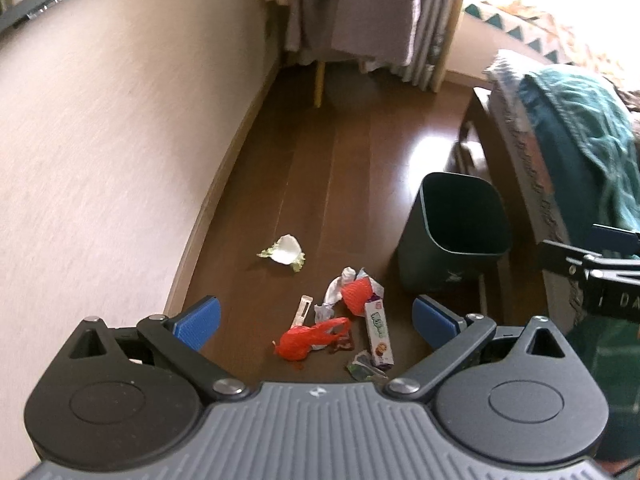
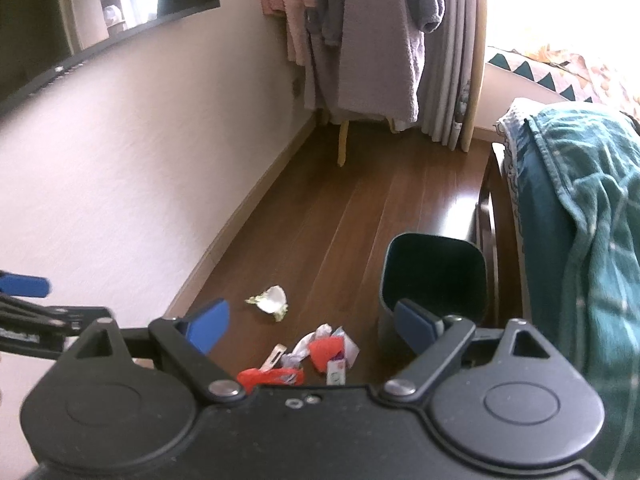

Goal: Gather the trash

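Note:
Trash lies scattered on the brown wood floor: a white and green leafy scrap (image 1: pixel 283 253) (image 2: pixel 271 301), a red net bag (image 1: pixel 310 338) (image 2: pixel 266 377), a second red net piece (image 1: pixel 355 294) (image 2: pixel 325 352), crumpled white wrappers (image 1: pixel 334 294), a small white carton (image 1: pixel 378 332) (image 2: pixel 335 372) and a white plastic strip (image 1: pixel 302 311). A dark open bin (image 1: pixel 456 234) (image 2: pixel 434 280) stands upright to the right of the pile. My left gripper (image 1: pixel 316 322) hangs open above the pile, nothing between its blue pads. My right gripper (image 2: pixel 314 326) is open too, held above the trash beside the bin.
A pale wall with a skirting board (image 1: pixel 224 184) runs along the left. A bed with a teal blanket (image 1: pixel 576 128) (image 2: pixel 592 208) and its dark wooden frame close off the right. Clothes and curtains (image 2: pixel 372 40) hang at the far end.

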The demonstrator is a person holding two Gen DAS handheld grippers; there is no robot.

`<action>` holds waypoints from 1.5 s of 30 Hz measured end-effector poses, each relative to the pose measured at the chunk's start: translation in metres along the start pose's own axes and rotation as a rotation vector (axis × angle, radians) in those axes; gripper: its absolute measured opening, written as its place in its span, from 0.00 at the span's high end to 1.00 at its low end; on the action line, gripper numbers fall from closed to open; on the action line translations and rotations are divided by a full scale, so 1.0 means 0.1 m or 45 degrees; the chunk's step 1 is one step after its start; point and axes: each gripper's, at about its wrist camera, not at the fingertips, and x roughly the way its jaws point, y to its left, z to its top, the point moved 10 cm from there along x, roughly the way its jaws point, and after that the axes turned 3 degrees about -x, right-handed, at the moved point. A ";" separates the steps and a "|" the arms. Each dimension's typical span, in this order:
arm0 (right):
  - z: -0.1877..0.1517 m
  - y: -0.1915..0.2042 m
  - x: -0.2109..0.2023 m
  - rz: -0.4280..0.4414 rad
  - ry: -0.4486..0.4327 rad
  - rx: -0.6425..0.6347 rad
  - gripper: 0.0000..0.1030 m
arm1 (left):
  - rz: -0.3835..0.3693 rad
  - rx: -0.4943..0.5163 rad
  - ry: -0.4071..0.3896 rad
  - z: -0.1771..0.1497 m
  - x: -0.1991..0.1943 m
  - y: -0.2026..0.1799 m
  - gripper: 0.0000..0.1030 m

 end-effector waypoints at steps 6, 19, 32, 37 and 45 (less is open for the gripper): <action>0.11 -0.63 0.65 -0.018 0.074 -0.040 0.14 | 0.095 -0.079 0.068 0.20 0.46 -0.21 0.00; -0.01 -1.68 2.04 -0.105 0.246 -0.037 0.16 | 0.137 -0.131 0.226 0.09 1.54 -0.76 0.00; -0.50 -2.40 3.32 -0.454 0.390 0.031 0.19 | -0.018 -0.012 0.362 -0.33 2.90 -0.93 0.00; -0.59 -2.64 3.57 -0.552 0.414 0.021 0.19 | -0.048 0.021 0.394 -0.44 3.25 -0.89 0.01; -0.84 -2.87 3.84 -0.573 0.497 0.033 0.39 | -0.037 0.020 0.421 -0.57 3.82 -0.85 0.01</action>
